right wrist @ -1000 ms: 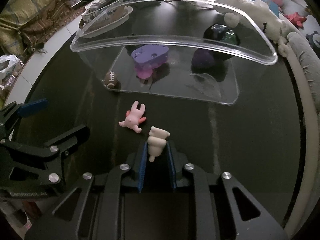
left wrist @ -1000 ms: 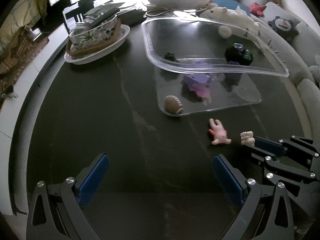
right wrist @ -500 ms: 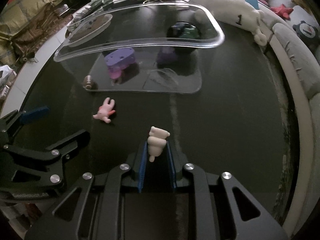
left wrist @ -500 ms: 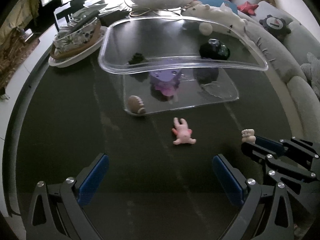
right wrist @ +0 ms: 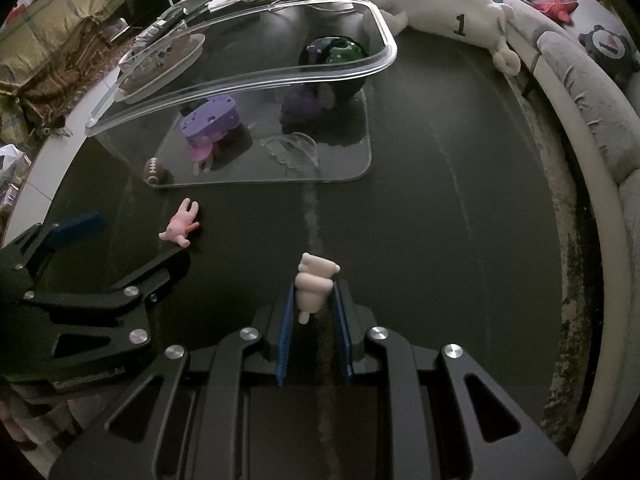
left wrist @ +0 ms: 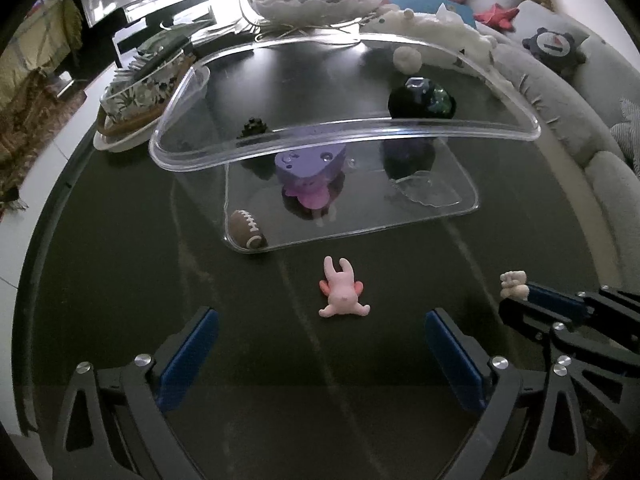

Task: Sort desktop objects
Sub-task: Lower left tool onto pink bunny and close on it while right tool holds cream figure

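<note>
Below my left gripper (left wrist: 320,344) lies the dark table (left wrist: 120,280), and its blue-padded jaws stand wide apart, having just been closing a little, with nothing pressed between them. A pink rabbit figure (left wrist: 343,294) lies flat on the table just ahead of the gap, ears pointing away from me. Beyond it stands a clear plastic bin (left wrist: 360,136). A small brown football (left wrist: 247,229) sits in its near left corner, a purple toy (left wrist: 310,164) near the middle, a dark glittery ball (left wrist: 420,98) farther back. At the right edge my right gripper (left wrist: 516,294) shows a cream figure (left wrist: 513,285) at its tip. A flower-patterned box on a white plate (left wrist: 120,144) stands left of the bin. I can read no writing from this side.

From the right wrist, my right gripper (right wrist: 314,300) is clamped on the cream figure (right wrist: 314,284), which sticks out past the blue pads above the table (right wrist: 440,240). The pink rabbit figure (right wrist: 180,226) lies to the left, near my left gripper's fingers (right wrist: 76,226), well apart from what I hold. The clear plastic bin (right wrist: 280,72) stands ahead with the football (right wrist: 154,171), purple toy (right wrist: 210,120) and glittery ball (right wrist: 334,50) inside. Past it, a white plush animal (right wrist: 440,8) lies on the grey sofa (right wrist: 592,92), marked with a black "1". That numeral is the only legible writing.
</note>
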{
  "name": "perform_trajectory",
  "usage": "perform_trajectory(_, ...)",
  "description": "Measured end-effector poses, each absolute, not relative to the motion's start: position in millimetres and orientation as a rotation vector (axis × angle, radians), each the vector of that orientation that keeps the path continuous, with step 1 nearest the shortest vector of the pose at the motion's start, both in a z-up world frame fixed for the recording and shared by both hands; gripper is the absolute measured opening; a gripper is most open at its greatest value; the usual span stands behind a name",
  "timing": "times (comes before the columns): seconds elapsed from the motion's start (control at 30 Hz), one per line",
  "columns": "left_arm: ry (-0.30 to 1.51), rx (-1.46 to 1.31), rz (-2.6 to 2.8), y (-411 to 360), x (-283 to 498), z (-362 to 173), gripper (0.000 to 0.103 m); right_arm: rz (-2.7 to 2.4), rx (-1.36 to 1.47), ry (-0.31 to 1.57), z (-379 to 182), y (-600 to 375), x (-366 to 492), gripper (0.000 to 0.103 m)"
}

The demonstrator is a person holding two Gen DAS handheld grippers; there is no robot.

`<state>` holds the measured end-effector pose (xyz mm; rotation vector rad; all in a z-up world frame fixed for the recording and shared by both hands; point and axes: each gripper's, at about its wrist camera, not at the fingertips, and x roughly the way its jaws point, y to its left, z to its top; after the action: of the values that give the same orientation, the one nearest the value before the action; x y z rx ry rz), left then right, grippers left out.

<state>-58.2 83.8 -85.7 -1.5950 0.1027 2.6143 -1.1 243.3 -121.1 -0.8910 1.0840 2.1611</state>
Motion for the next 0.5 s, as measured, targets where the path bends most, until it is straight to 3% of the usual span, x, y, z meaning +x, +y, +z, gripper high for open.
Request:
perform_trajectory(0.07,0.107,-1.600,2.606,85.1,-58.9,-88.4,0.085,2.162,-0.890,1.086,-122.1,243.6,0.1,0.018)
perform_trajectory(0.27,0.115,-1.602,2.597,87.2,-60.1,-94.3,0.079,2.164,-0.890,1.099,-126.9,246.0,-1.7,0.018)
perform_trajectory(0.5,0.122,-1.614,2.572,93.1,-61.3,-99.8,0.057,2.170,-0.890,1.104,-127.9,245.6,-1.2,0.018)
